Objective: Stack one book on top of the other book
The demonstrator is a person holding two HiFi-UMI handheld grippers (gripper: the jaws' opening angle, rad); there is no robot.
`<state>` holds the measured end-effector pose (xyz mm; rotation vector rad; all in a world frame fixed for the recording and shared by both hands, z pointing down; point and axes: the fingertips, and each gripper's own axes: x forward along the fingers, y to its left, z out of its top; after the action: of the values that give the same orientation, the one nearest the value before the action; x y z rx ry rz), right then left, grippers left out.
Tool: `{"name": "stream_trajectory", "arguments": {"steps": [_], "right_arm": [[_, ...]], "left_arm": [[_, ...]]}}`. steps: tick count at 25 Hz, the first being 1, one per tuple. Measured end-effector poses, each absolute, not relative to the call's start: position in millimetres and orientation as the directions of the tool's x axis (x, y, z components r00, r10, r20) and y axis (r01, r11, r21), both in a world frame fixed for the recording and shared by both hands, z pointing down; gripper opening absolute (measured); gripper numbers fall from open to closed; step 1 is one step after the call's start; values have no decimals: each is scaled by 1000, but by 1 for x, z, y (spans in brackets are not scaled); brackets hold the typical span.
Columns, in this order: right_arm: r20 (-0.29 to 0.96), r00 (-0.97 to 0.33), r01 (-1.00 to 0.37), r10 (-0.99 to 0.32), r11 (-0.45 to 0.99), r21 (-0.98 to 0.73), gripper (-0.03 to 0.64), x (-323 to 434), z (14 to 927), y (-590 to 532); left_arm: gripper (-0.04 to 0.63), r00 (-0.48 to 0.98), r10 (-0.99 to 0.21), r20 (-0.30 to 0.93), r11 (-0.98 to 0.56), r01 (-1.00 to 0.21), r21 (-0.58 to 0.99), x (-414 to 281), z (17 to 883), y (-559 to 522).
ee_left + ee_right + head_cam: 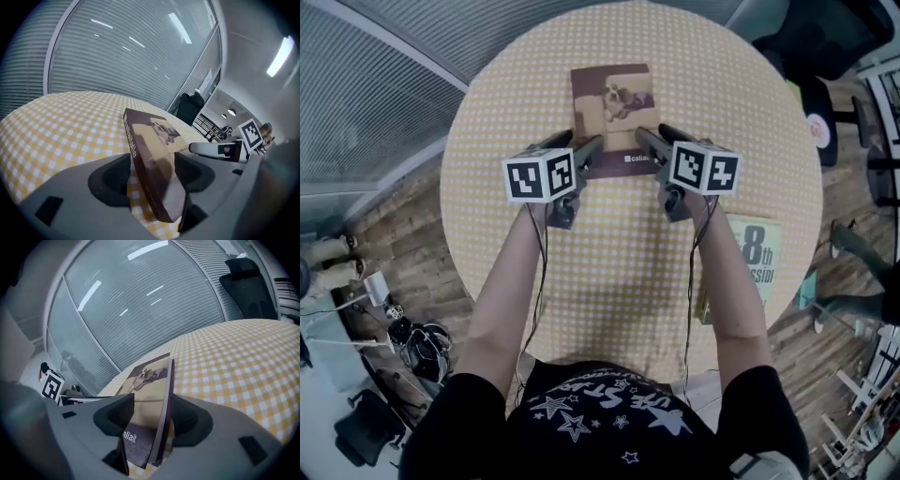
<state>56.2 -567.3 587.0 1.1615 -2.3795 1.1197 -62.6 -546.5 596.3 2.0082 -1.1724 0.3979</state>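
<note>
A brown book (612,103) with a dog on its cover lies flat on the round yellow-checked table (628,281), toward the far side. My left gripper (579,142) is at its near left corner and my right gripper (654,133) at its near right corner. In the left gripper view the book's spine corner (154,154) sits between the open jaws of the left gripper (152,180), with tablecloth showing beside one pad. In the right gripper view the book's page edge (150,394) stands between the spread jaws of the right gripper (152,420). A green book (750,262) lies at the table's right edge.
A dark office chair (825,37) stands beyond the table at the top right. Slatted window blinds (375,84) run along the left. Cables and gear (412,337) lie on the wooden floor at the lower left. The person's arms reach over the near half of the table.
</note>
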Motion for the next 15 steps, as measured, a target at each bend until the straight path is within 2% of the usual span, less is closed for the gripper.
{"name": "stream_trajectory", "arguments": {"steps": [7, 15], "right_arm": [[583, -608, -794, -539, 393, -465, 221, 53, 594, -564], [557, -604, -793, -570, 362, -489, 173, 54, 587, -562]], "left_arm": [[281, 529, -572, 627, -313, -847, 429, -54, 603, -545], [258, 527, -590, 612, -274, -844, 461, -55, 599, -544]]}}
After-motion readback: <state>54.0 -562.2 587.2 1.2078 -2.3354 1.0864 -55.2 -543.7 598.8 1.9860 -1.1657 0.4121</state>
